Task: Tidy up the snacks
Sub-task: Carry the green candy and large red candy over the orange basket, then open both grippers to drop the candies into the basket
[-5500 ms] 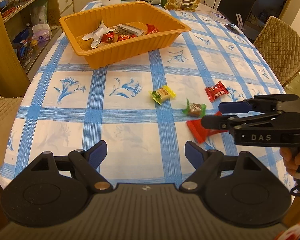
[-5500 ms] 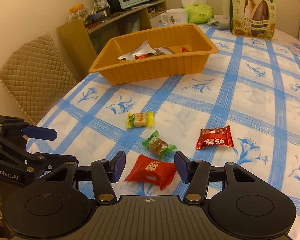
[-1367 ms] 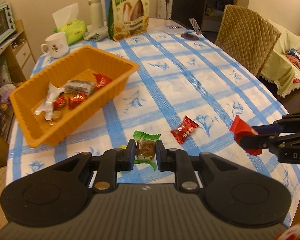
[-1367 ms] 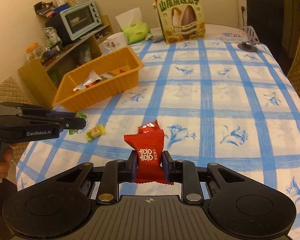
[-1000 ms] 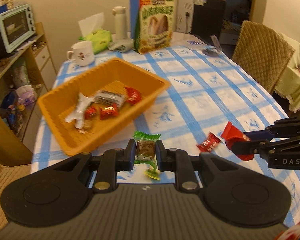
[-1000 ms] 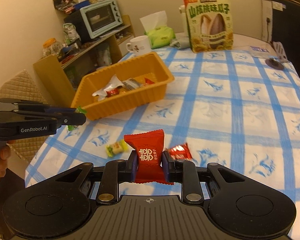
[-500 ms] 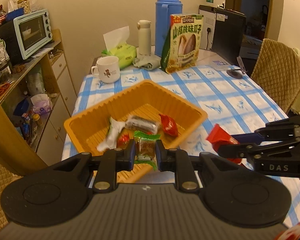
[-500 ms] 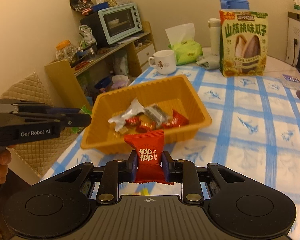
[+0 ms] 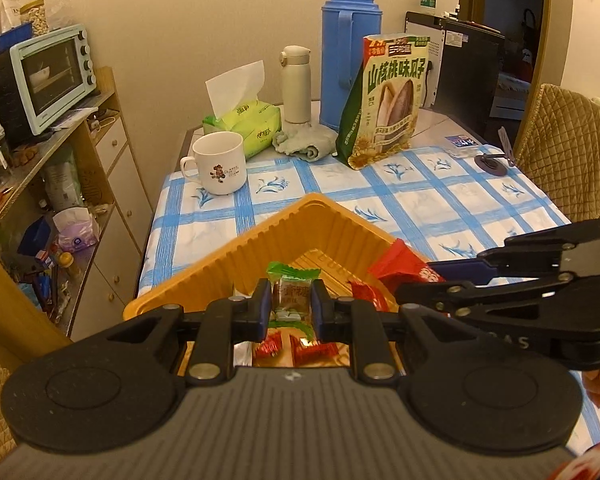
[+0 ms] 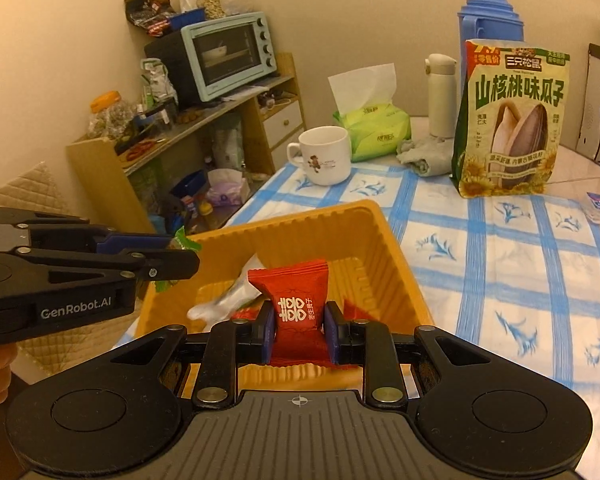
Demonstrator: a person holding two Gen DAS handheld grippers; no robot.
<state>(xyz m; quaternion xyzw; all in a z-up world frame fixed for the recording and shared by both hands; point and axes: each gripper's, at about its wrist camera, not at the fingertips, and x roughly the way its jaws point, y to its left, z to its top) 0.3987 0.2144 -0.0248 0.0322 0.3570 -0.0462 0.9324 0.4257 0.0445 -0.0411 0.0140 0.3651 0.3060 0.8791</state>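
My left gripper point(image 9: 288, 303) is shut on a green-wrapped candy point(image 9: 291, 289) and holds it above the orange tray point(image 9: 260, 248). My right gripper point(image 10: 298, 330) is shut on a red candy packet point(image 10: 296, 304), also above the tray point(image 10: 384, 248). The right gripper shows in the left wrist view point(image 9: 428, 280) at the tray's right side with the red packet point(image 9: 400, 266). The left gripper shows in the right wrist view point(image 10: 172, 256) over the tray's left rim. Several wrapped snacks point(image 9: 300, 346) lie in the tray.
At the table's far end stand a white mug point(image 9: 219, 163), a green tissue pack point(image 9: 244, 122), a white flask point(image 9: 296, 84), a blue thermos point(image 9: 350, 52) and a sunflower-seed bag point(image 9: 388, 102). A shelf with a toaster oven point(image 9: 48, 76) stands left. A quilted chair point(image 9: 568, 160) is on the right.
Both grippers moved forward with their candies and now hang over the orange tray, which fills more of each view.
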